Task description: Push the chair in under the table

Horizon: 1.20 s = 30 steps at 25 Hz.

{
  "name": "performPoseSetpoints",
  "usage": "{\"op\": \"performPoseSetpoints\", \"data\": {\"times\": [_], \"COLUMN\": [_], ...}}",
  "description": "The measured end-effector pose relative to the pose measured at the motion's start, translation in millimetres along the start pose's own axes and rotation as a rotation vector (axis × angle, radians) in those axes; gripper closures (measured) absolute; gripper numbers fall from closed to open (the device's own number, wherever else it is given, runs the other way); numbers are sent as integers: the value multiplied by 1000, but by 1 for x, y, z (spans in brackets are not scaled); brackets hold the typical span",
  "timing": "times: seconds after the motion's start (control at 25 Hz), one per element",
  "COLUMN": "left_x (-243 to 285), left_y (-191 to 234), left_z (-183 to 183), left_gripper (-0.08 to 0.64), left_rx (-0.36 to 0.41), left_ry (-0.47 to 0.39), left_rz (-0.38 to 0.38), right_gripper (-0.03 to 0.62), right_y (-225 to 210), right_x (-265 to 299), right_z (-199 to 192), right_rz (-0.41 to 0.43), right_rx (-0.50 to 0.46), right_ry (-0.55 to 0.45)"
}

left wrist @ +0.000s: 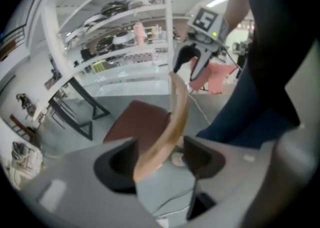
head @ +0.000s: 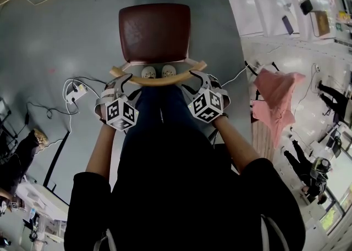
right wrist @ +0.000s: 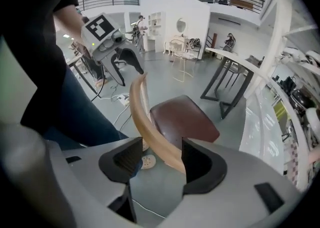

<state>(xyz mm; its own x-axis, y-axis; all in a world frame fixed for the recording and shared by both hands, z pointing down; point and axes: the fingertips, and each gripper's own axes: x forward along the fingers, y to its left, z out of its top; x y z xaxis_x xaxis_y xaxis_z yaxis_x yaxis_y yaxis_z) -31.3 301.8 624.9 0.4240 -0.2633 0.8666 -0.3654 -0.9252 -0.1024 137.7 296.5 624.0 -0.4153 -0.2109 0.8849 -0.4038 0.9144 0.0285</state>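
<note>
Head view: the chair stands on the grey floor, its curved wooden backrest nearest the person and the brown seat just beyond the backrest. The left claw sits at one end of the backrest and the right claw at the other. That wide spread should let the person steer the chair straight instead of swinging it. The white surface lies well beyond the backrest and off to the right, so the chair is not yet under it.

Left gripper view: the backrest runs up between this claw's jaws, nearer the seat-side pad, with a gap showing. The claw is released, straddling the wood without pinching it.

Right gripper view: the backrest again passes between spread jaws, close to the seat-side pad and unclamped. A black-legged surface stands past the seat, far from the backrest. Both claws straddling the ends looks like readiness to clamp or shove. I judge that the push itself has not begun.
</note>
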Motion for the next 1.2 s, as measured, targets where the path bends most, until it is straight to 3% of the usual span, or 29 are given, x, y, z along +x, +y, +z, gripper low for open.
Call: {"op": "performPoseSetpoints", "data": {"times": [0.2,0.48,0.88,1.2], "left_x": [13,28,29,41], "left_y": [1,7,12,62], "left_z": [-16,-24,-24,-19], "left_gripper": [275,279,285,279], "left_rx": [84,88,42,8], "left_ry": [88,138,120,119], "left_rz": [14,18,17,64], "right_gripper": [383,385,383,383], "right_y": [-3,-11,-18,-62], "right_x": [15,26,29,46], "right_z": [-16,-23,-20,5], "right_rz": [-11,-73,-56,-96], "right_rx": [-107,-256,-234,-220], "right_ry": [88,140,178,187]}}
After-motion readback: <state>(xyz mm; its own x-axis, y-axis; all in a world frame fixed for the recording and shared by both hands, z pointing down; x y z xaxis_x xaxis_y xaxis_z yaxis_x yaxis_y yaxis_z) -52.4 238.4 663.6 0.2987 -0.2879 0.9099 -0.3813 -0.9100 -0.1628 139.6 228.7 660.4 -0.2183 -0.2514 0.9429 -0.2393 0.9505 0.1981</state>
